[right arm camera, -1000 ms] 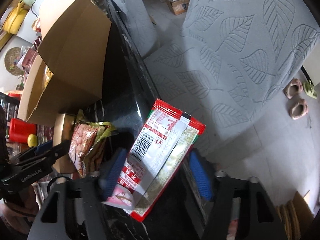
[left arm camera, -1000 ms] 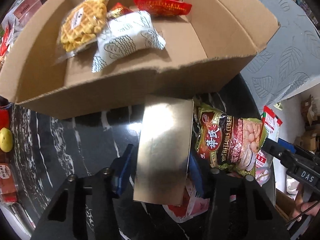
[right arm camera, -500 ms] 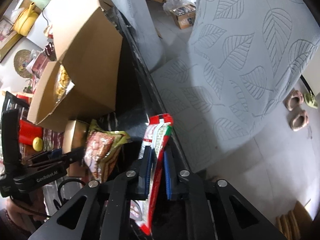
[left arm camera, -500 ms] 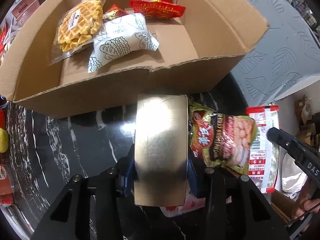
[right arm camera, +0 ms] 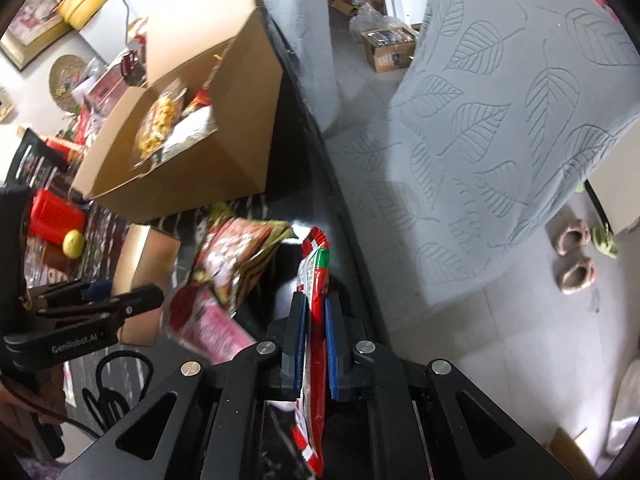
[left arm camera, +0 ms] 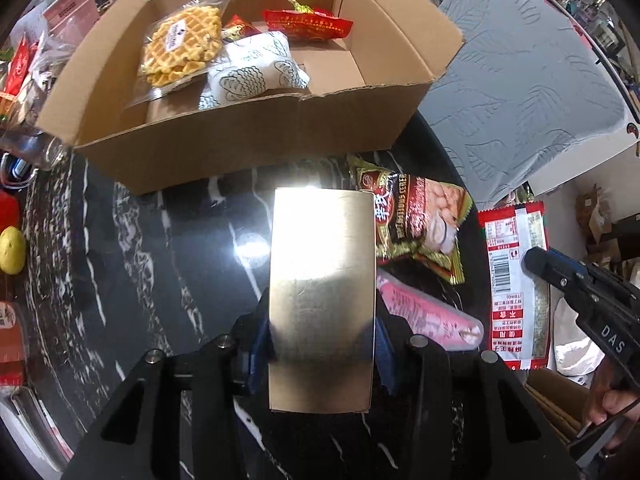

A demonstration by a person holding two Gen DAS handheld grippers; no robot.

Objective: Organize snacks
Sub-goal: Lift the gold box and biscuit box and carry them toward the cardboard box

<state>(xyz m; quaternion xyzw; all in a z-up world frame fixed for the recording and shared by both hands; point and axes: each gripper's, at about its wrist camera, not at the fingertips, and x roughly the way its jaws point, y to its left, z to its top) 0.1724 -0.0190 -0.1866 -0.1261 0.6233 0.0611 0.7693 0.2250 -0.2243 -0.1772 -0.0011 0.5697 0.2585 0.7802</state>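
My left gripper (left arm camera: pixel 322 344) is shut on a shiny gold box (left arm camera: pixel 322 280), held above the black marble table (left arm camera: pixel 160 248) just in front of the open cardboard box (left arm camera: pixel 256 136). In the carton lie a waffle pack (left arm camera: pixel 180 50), a white pouch (left arm camera: pixel 252 70) and a red packet (left arm camera: pixel 308 24). My right gripper (right arm camera: pixel 316 340) is shut on a red and white snack packet (right arm camera: pixel 314 280), held edge-on above the table's right edge; it also shows in the left wrist view (left arm camera: pixel 514 280). The gold box (right arm camera: pixel 146 268) shows in the right wrist view.
A peanut bag (left arm camera: pixel 420 220) and a pink packet (left arm camera: pixel 428 320) lie on the table right of the gold box. A lemon (left arm camera: pixel 12 250) and red items sit at the left. A grey leaf-patterned sofa (right arm camera: pixel 500 120) stands beyond the table's right edge.
My left gripper closed on the gold box and lifted it back from the carton. My right gripper closed on the red and white packet and raised it, turning it edge-on.
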